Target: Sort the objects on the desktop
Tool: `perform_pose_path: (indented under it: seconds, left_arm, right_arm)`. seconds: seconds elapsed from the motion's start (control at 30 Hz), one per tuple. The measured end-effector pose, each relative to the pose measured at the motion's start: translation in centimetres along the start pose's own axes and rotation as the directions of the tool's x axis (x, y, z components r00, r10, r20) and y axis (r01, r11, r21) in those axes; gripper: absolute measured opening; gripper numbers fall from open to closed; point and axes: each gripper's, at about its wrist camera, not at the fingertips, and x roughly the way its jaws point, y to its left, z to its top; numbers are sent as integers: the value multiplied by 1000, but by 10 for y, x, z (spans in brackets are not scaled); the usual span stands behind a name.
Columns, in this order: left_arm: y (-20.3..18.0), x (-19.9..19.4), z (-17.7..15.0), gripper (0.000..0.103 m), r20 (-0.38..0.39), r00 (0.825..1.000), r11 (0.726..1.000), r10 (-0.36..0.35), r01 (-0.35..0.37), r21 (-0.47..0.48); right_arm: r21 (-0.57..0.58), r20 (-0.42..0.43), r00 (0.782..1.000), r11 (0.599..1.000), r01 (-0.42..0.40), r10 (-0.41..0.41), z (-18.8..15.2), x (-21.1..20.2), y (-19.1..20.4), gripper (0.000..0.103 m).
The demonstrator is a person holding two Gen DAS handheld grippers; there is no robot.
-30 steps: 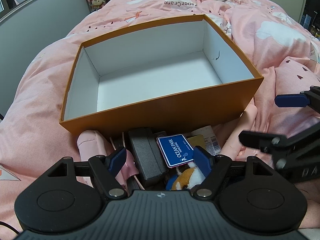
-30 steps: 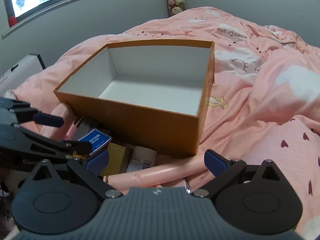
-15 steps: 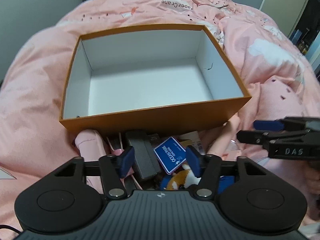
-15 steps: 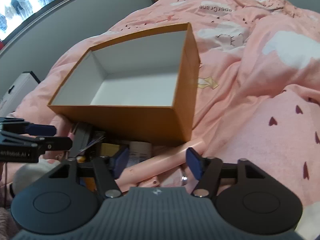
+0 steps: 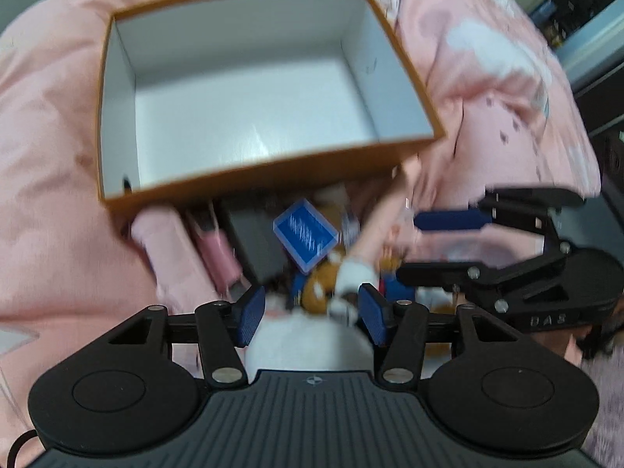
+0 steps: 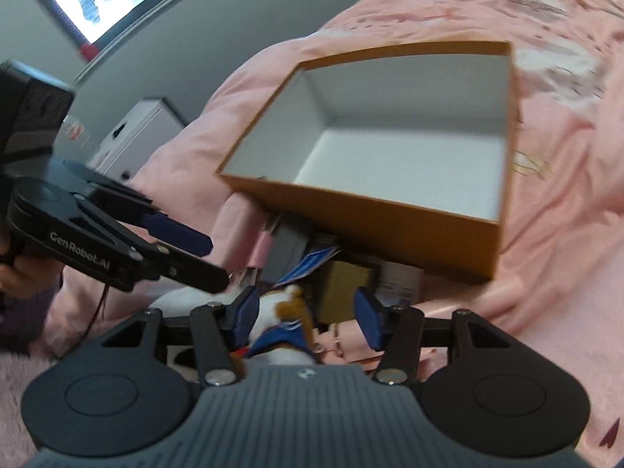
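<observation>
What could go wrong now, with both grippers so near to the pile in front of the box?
The left gripper and right gripper, both open, straddle the same plush toy, so they may collide. The blue card lies loose on the pile and could slide off. Nothing is in the orange box yet.

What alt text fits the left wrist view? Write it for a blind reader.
The open left gripper hovers over a blurred pile of small items, including a brown-and-white plush toy and a blue card, beside an empty orange box on a pink duvet. The right gripper reaches in from the right, also open.
</observation>
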Motion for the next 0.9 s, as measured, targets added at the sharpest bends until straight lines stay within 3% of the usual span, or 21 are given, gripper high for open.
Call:
perform_pose_path:
  seconds: [0.1,0.17,0.37,0.5,0.73,0.9]
  left_arm:
    - [3,4,-10,69,-76,997,1000,12,-12,-6]
    - [8,5,-13,76,-96,995,999,0,-3,-34]
    - [25,8,-15,81,-144,987,987,-71,48,-152]
    - [30,19,-19,87,-176,977,976,-118,82,-200]
    - [34,39,-26,95,-203,966,955,-163,103,-277]
    - [33,35,-33,91,-149,977,949,-153,103,-298]
  right_arm:
    - [-39,-51,999,999,4,-6,-3,8,6,57]
    - [-47,-94,996,999,-4,-1,-6,16,6,57]
    - [1,-148,988,999,-45,44,-12,28,-2,55]
    - [50,-145,987,997,-65,72,-21,31,-4,55]
    - [100,-88,991,991,-88,97,-37,32,-4,46]
    - [118,-52,992,987,-110,116,-37,24,-9,39]
